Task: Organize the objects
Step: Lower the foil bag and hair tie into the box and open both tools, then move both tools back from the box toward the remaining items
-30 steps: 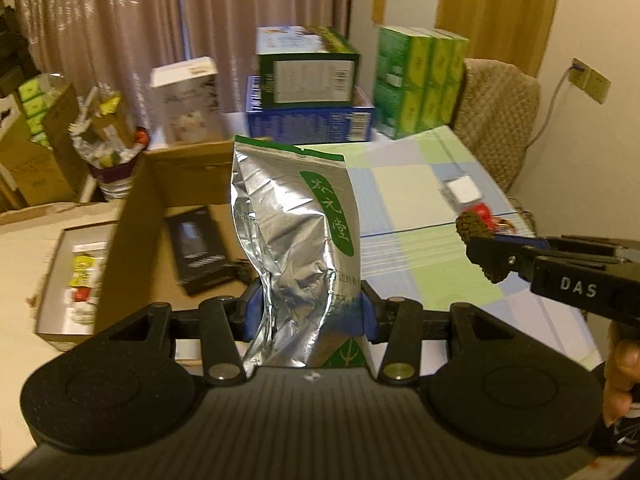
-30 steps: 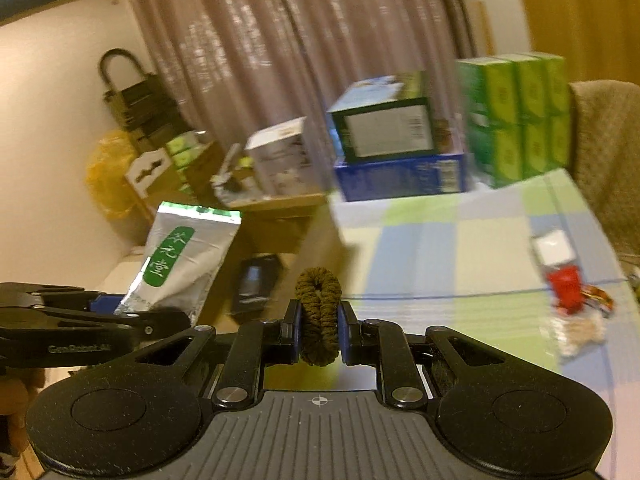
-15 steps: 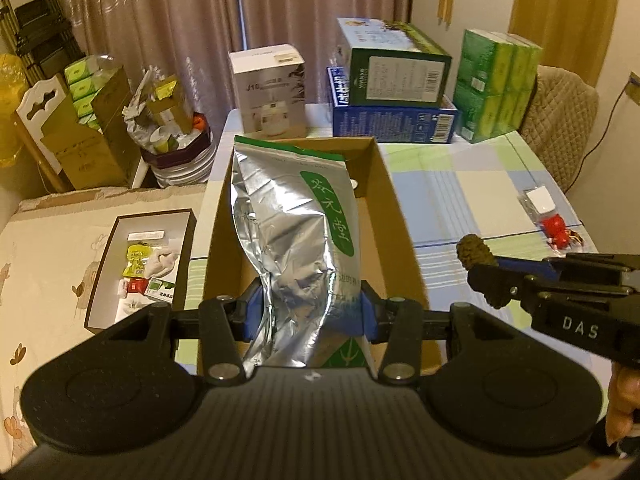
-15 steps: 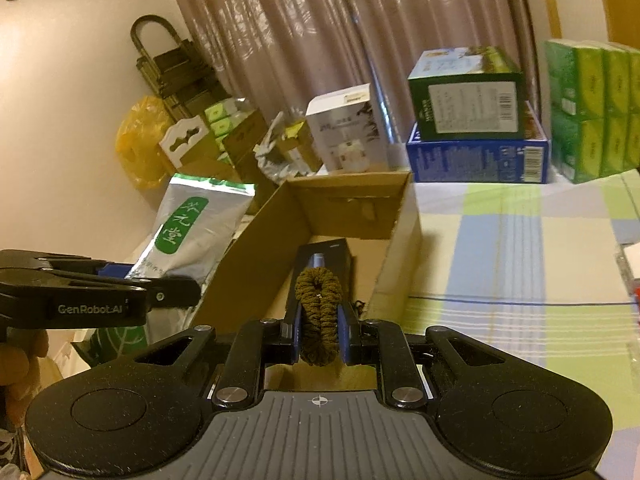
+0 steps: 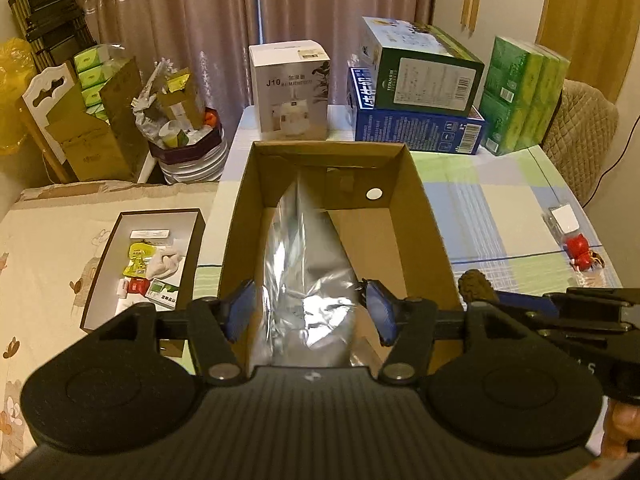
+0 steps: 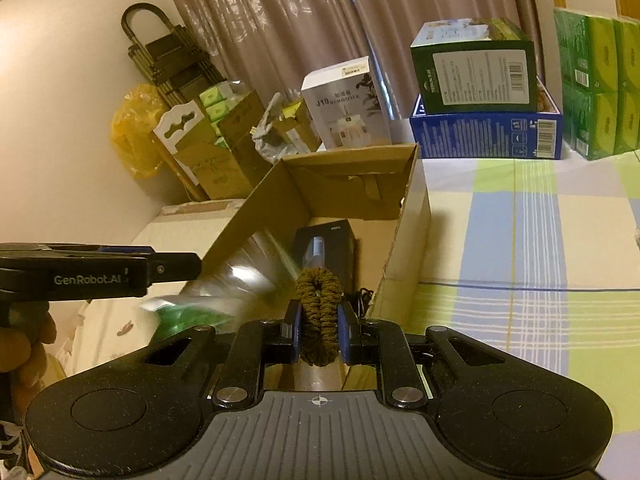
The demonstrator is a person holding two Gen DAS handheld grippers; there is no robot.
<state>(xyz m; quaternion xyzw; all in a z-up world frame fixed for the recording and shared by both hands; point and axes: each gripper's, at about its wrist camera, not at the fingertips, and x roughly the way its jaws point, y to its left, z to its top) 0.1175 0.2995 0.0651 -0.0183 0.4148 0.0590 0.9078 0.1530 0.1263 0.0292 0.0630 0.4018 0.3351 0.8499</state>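
Foil pouch [image 5: 308,280], one, blurred, inside one cardboard box [image 5: 416,216]; left gripper [image 5: 311,312] jaws just spread, clear of it. Right gripper [image 6: 319,330] pinches one brown scrunchie [image 6: 319,308].

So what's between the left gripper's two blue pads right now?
The silver foil pouch, blurred, over the cardboard box. The left gripper has just been opening; its pads stand clear of the pouch in the left wrist view.

Glossy crinkled foil pouch [image 5: 308,280]; matt cardboard box [image 5: 424,216]; fuzzy knitted scrunchie [image 6: 319,312].
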